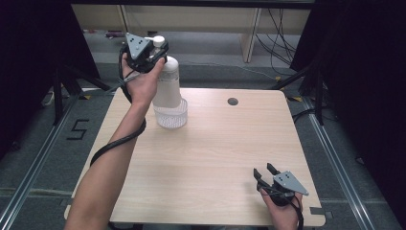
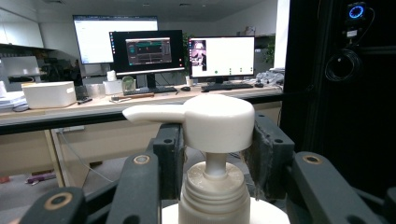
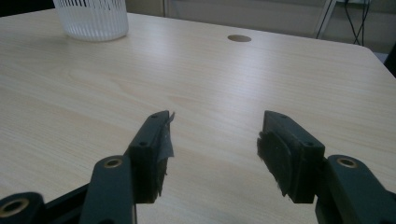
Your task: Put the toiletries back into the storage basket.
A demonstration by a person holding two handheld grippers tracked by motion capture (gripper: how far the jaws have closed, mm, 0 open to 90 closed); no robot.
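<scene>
While the left gripper (image 1: 152,51) grips the single pump bottle (image 1: 167,84) at the table's far left, the right gripper (image 1: 266,175) rests idle at the near right.

Seen from the high view, there are two grippers, one white bottle, one clear ribbed cup (image 1: 171,114) and one round hole in the table (image 1: 215,158); the bottle's base sits in the cup, and the hand hides part of its neck. In the left gripper view, one pump head (image 2: 210,122) with its spout pointing left sits between the two jaws, which press its sides just above the collar; the bottle body is cut off at the bottom edge. In the right gripper view, the jaws stand spread wide with nothing between them, over bare table, and the cup (image 3: 91,18) is cut off at the top left.
</scene>
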